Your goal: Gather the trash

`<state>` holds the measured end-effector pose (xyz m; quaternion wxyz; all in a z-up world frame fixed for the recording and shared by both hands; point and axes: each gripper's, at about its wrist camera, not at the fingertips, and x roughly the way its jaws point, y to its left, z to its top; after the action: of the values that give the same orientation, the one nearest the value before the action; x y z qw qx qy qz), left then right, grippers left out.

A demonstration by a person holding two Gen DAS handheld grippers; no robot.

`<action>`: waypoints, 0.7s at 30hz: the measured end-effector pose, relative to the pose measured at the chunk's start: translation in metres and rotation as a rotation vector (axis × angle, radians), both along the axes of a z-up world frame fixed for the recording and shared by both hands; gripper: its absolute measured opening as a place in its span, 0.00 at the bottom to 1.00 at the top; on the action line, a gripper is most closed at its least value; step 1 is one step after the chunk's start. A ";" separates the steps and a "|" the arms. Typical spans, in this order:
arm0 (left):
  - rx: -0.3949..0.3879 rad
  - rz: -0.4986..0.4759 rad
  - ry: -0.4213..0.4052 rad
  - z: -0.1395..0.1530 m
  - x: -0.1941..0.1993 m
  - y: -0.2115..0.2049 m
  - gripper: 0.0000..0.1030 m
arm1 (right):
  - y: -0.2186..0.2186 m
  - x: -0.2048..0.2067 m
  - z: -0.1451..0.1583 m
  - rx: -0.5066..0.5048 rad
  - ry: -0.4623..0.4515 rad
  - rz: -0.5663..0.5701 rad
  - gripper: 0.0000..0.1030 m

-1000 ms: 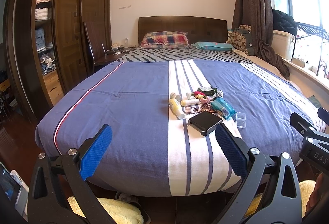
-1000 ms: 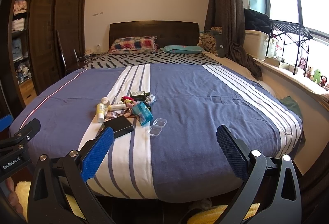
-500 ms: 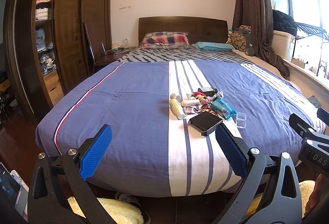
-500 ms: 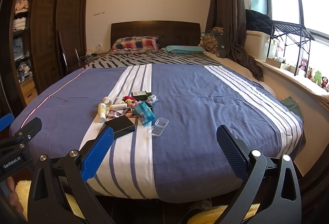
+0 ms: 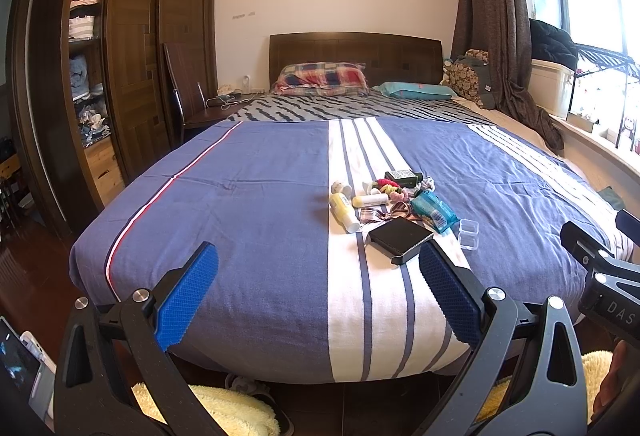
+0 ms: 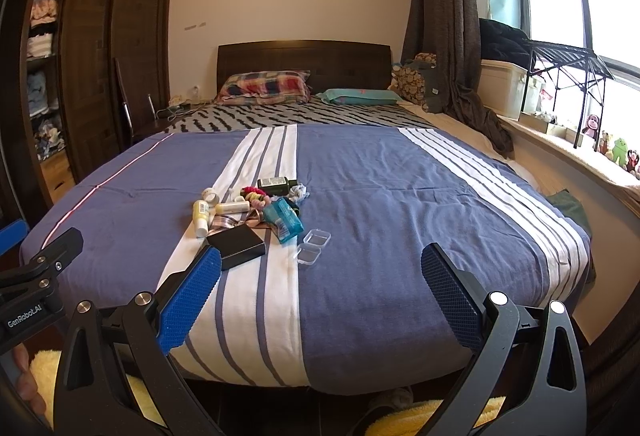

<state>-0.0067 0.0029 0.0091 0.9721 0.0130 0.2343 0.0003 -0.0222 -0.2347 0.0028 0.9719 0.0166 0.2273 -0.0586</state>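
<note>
A heap of small items lies on the bed's white stripe: a black box (image 5: 401, 238) (image 6: 237, 245), a yellow bottle (image 5: 344, 212) (image 6: 200, 216), a teal packet (image 5: 434, 210) (image 6: 285, 220), a dark bottle (image 5: 402, 177) (image 6: 278, 185), hair ties (image 5: 390, 190) and a clear plastic case (image 5: 469, 234) (image 6: 313, 244). My left gripper (image 5: 318, 298) is open and empty, held before the bed's foot, short of the heap. My right gripper (image 6: 320, 302) is open and empty, beside it to the right.
The bed (image 5: 248, 204) is covered by a blue and white striped spread. A wooden wardrobe (image 5: 132, 48) and chair (image 5: 184, 88) stand on the left. A window ledge (image 6: 580, 156) with toys runs along the right. A yellow rug (image 5: 232, 408) lies on the floor below.
Both grippers have drifted very slightly; the right view has shifted a little toward the bed. Nothing on the bed has moved.
</note>
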 end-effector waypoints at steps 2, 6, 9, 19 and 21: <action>-0.001 0.000 0.000 0.000 0.000 0.000 0.92 | 0.000 0.000 0.000 0.000 0.000 0.000 0.97; 0.000 0.000 0.001 0.000 0.000 0.000 0.92 | 0.000 0.000 0.000 -0.001 0.000 0.001 0.97; 0.000 0.000 0.001 0.000 0.000 0.000 0.92 | 0.000 0.000 0.000 0.000 0.000 0.000 0.97; 0.004 -0.002 0.004 0.000 0.001 0.001 0.92 | -0.001 0.000 -0.001 0.000 0.000 0.001 0.97; 0.005 -0.002 0.006 -0.001 0.002 0.002 0.92 | 0.000 0.001 -0.001 0.000 0.003 0.002 0.97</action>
<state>-0.0043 0.0053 0.0085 0.9713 0.0158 0.2374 0.0000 -0.0212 -0.2342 0.0017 0.9716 0.0164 0.2287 -0.0577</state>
